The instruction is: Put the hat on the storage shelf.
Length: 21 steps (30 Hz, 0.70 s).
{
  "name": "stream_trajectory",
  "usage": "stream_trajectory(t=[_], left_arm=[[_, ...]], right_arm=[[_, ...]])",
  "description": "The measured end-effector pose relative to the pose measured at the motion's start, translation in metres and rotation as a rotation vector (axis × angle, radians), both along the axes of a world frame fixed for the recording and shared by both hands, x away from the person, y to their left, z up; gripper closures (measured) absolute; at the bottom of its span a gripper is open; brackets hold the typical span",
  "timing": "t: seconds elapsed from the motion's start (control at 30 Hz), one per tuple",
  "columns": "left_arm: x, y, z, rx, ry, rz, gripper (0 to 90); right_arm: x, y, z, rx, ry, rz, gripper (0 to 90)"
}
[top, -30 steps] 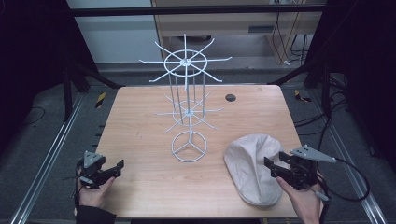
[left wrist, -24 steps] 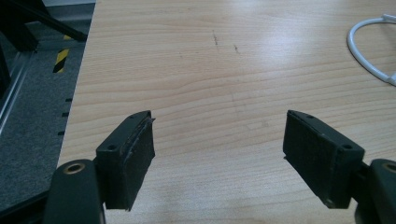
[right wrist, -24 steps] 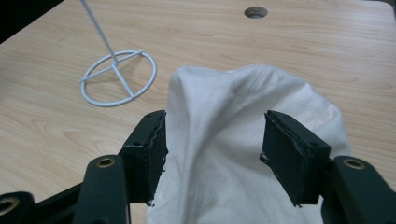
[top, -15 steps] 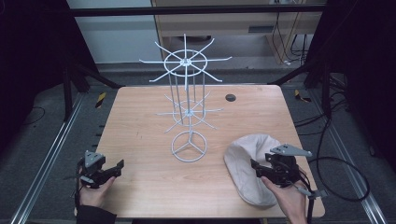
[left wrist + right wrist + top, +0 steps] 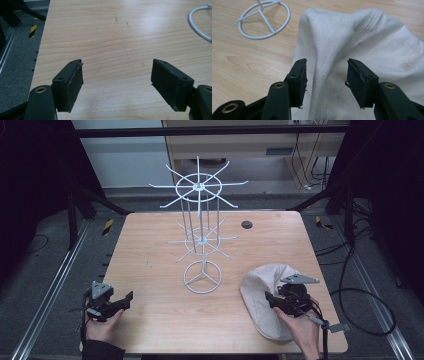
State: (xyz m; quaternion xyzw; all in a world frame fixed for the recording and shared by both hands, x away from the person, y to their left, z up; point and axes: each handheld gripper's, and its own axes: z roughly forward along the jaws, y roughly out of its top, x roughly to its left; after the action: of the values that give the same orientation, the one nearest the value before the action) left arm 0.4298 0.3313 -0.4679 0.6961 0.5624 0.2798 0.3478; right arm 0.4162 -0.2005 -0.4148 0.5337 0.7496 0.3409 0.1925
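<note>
I have the desk (image 5: 150, 270) in front of me, a pale wood top with dark floor on either side. The white wire rack (image 5: 200, 230) stands upright at its middle, its ring base (image 5: 263, 21) flat on the wood and its spokes spreading out at two levels. The cream cap (image 5: 262, 295) lies on the desk near the right front corner, just beside the rack's base and apart from it; in the right gripper view its cloth (image 5: 352, 42) rises in a soft fold between my jaws. My right tongs (image 5: 280, 301) are over the cap's right part, jaws half apart and just closing in, with the fold between them; the pads sit close on either side of the cloth but I see no pinch yet. My left tongs (image 5: 120, 301) rest at the left front corner, well apart from the cap, jaws wide with bare wood between them (image 5: 117, 82). A small dark disc (image 5: 246, 224) lies far back on the right.
</note>
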Motion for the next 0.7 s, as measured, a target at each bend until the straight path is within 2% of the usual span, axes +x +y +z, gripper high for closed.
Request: stream_trajectory(t=[0.27,0.37,0.5,0.7], left_arm=[[0.000,0.000,0.000,0.000,0.003,-0.001,25.3],[0.001,0.000,0.000,0.003,0.008,-0.001,25.4],[0.001,0.000,-0.001,0.002,0.012,-0.002,25.5],[0.002,-0.001,-0.002,0.007,0.017,-0.005,25.9]], right_arm=[[0.007,0.003,-0.012,-0.029,0.025,0.000,57.0],[0.008,0.003,-0.014,-0.016,0.037,-0.004,60.1],[0.009,0.004,-0.016,-0.021,0.031,-0.003,63.5],[0.011,0.007,-0.020,-0.055,0.042,-0.009,70.5]])
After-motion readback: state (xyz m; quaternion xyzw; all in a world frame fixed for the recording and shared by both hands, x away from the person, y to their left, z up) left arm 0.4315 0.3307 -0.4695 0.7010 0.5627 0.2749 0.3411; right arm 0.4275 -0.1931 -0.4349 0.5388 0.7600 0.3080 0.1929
